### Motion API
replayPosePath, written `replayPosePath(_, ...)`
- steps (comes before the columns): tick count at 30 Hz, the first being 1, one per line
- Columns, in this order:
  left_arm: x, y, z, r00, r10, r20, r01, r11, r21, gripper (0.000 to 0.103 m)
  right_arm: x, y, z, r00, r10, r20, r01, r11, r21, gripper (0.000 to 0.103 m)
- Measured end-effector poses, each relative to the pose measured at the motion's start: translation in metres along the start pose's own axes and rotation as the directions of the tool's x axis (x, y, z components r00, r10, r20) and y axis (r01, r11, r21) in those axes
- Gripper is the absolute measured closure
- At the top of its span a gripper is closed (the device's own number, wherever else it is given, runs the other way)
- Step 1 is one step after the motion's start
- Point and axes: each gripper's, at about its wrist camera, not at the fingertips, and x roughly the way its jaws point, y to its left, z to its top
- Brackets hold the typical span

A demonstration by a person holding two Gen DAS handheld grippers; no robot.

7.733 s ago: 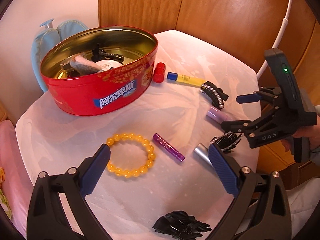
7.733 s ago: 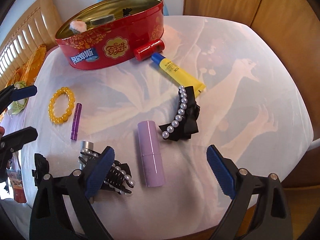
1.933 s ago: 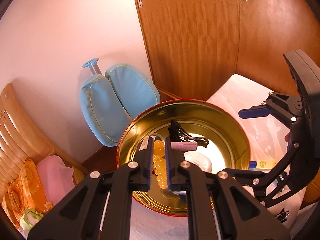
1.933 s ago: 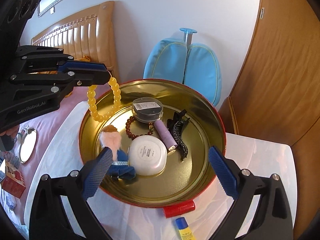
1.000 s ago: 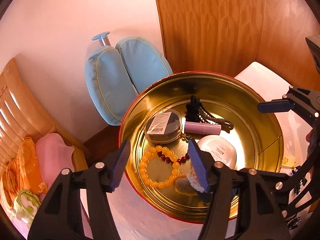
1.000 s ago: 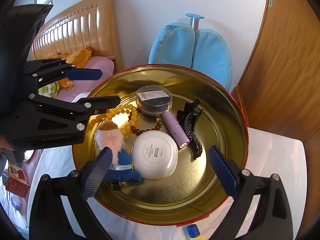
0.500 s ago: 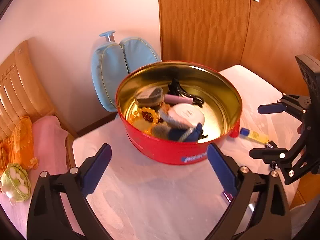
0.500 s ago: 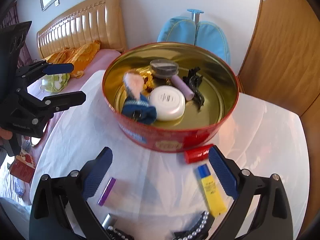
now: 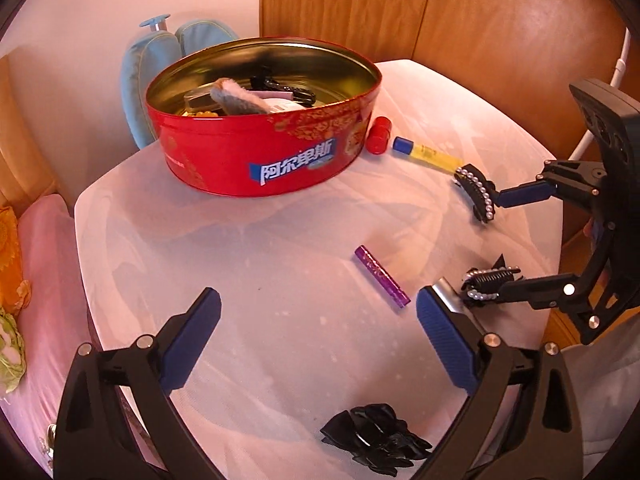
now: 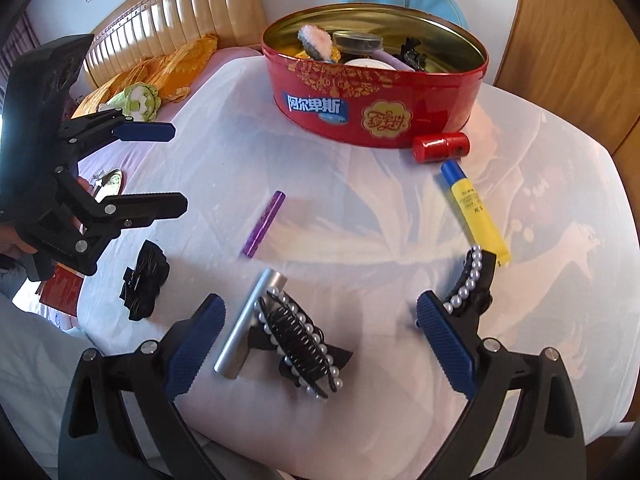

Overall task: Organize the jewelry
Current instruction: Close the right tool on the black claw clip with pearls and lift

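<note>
Both grippers hang over the white table (image 9: 168, 216), pointing steeply down. The left gripper (image 9: 318, 330) has its blue pads spread wide with nothing between them, only bare tabletop below. The right gripper (image 10: 320, 340) is just as wide, empty too; a black pearl-trimmed hair claw (image 10: 300, 344) lies on the table under the gap, touching a silver tube (image 10: 250, 322). A second pearl hair clip (image 10: 474, 280) lies by its right finger. A purple tube (image 9: 382, 278) rests mid-table, a black bow clip (image 9: 378, 442) near the front edge. At the back stands the red tin (image 9: 264, 148), already holding jewelry, with a red cap (image 9: 378, 134) and a yellow tube (image 9: 430, 156) beside it.
</note>
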Motion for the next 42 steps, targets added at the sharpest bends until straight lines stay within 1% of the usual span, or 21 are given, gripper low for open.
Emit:
replayPosePath(2,0.0,-0.005,-0.003,1.0,-0.011,0.002,0.011,1.0,0.021,0.008,0.002,0.0,-0.008,1.0,-0.005,-0.013,0.005,1.0,0.011,0.006)
replayPosePath(7,0.0,-0.011,-0.007,0.999,-0.043,0.007,0.043,0.998,0.041,0.008,0.009,0.003,-0.024,0.998,-0.062,-0.029,0.063,0.998,0.025,0.006)
replayPosePath(11,-0.001,-0.012,-0.011,1.0,-0.024,0.0,0.024,0.997,0.079,0.008,0.016,0.001,-0.029,0.995,-0.092,-0.028,0.093,0.994,0.052,0.006)
replayPosePath(15,-0.002,-0.009,-0.014,1.0,0.001,-0.009,0.0,0.994,0.11,0.008,0.019,0.005,-0.031,0.995,-0.098,-0.03,0.099,0.994,0.053,0.006)
replayPosePath(19,-0.001,-0.01,-0.016,1.0,0.005,-0.013,-0.003,0.993,0.117,0.008,0.019,0.01,-0.035,0.994,-0.102,-0.034,0.104,0.993,0.048,0.006)
replayPosePath(22,0.001,-0.012,-0.016,0.999,0.04,-0.021,-0.037,0.991,0.131,0.008,0.019,0.011,-0.036,0.993,-0.108,-0.036,0.11,0.993,0.043,0.006)
replayPosePath(25,-0.001,-0.01,-0.017,0.999,0.034,-0.021,-0.031,0.991,0.128,0.008,0.02,0.013,-0.035,0.993,-0.114,-0.029,0.115,0.993,0.033,0.006)
replayPosePath(27,-0.002,-0.009,-0.017,0.999,0.039,-0.02,-0.036,0.992,0.124,0.008,0.02,0.014,-0.034,0.992,-0.121,-0.028,0.121,0.992,0.025,0.008)
replayPosePath(28,-0.002,-0.009,-0.017,0.999,0.04,-0.02,-0.037,0.992,0.121,0.008,0.02,0.014,-0.034,0.991,-0.128,-0.029,0.128,0.992,0.02,0.016)
replayPosePath(29,-0.002,-0.009,-0.017,0.999,0.04,-0.019,-0.038,0.992,0.118,0.008,0.02,0.015,-0.035,0.99,-0.136,-0.032,0.137,0.99,0.016,0.028)
replayPosePath(30,-0.002,-0.009,-0.017,0.999,0.039,-0.019,-0.037,0.993,0.116,0.008,0.021,0.014,-0.034,0.989,-0.144,-0.037,0.145,0.989,0.013,0.03)
replayPosePath(33,-0.003,-0.009,-0.018,0.999,0.037,-0.02,-0.034,0.993,0.115,0.008,0.025,0.012,-0.034,0.988,-0.143,-0.052,0.144,0.99,0.013,0.031)
replayPosePath(34,-0.003,-0.009,-0.018,0.999,0.037,-0.02,-0.034,0.993,0.113,0.008,0.026,0.012,-0.034,0.989,-0.136,-0.056,0.137,0.99,0.011,0.037)
replayPosePath(35,-0.003,-0.009,-0.018,0.999,0.037,-0.021,-0.034,0.993,0.112,0.008,0.026,0.012,-0.034,0.989,-0.134,-0.058,0.135,0.991,0.008,0.045)
replayPosePath(36,-0.003,-0.009,-0.018,0.999,0.037,-0.022,-0.034,0.993,0.109,0.008,0.027,0.013,-0.034,0.989,-0.135,-0.058,0.135,0.991,0.004,0.048)
replayPosePath(38,-0.002,-0.008,-0.018,0.999,0.036,-0.023,-0.033,0.994,0.104,0.008,0.026,0.013,-0.034,0.989,-0.134,-0.054,0.134,0.991,0.001,0.061)
replayPosePath(39,-0.002,-0.008,-0.018,0.999,0.035,-0.024,-0.033,0.994,0.102,0.008,0.025,0.012,-0.033,0.99,-0.131,-0.054,0.132,0.991,0.002,0.064)
replayPosePath(40,-0.002,-0.008,-0.018,0.999,0.036,-0.025,-0.033,0.994,0.101,0.008,0.025,0.012,-0.033,0.99,-0.127,-0.055,0.127,0.992,0.001,0.071)
replayPosePath(42,-0.002,-0.008,-0.018,0.999,0.036,-0.026,-0.033,0.994,0.1,0.008,0.024,0.011,-0.033,0.991,-0.122,-0.056,0.122,0.993,-0.002,0.073)
